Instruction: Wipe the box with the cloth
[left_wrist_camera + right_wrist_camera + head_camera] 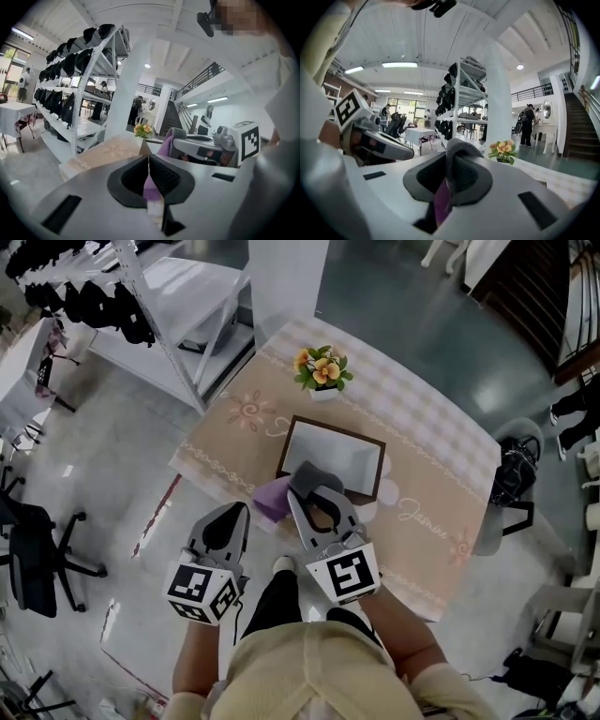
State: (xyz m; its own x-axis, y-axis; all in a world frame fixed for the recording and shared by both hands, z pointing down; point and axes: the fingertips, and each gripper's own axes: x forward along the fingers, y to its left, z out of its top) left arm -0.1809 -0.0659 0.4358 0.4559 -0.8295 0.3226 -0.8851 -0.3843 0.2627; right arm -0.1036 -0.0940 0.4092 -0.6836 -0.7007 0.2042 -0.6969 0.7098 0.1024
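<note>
Bright, even indoor light comes from ceiling strip lamps (399,64) above and left of the right gripper (449,161), leaving only soft shadows. Both gripper views bulge fisheye-style into black corners. The head view looks slightly hazy.

My head camera looks steeply down on the counter (427,460) from high above. Each gripper camera sits close behind my jaws, facing level across the room; both share the flowers (143,129) and the rack (86,127).

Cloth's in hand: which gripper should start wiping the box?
Right. The right gripper is shut on the cloth, holding it at the near rim of the box. The left gripper is shut, back at the table edge, farther from the box.
</note>
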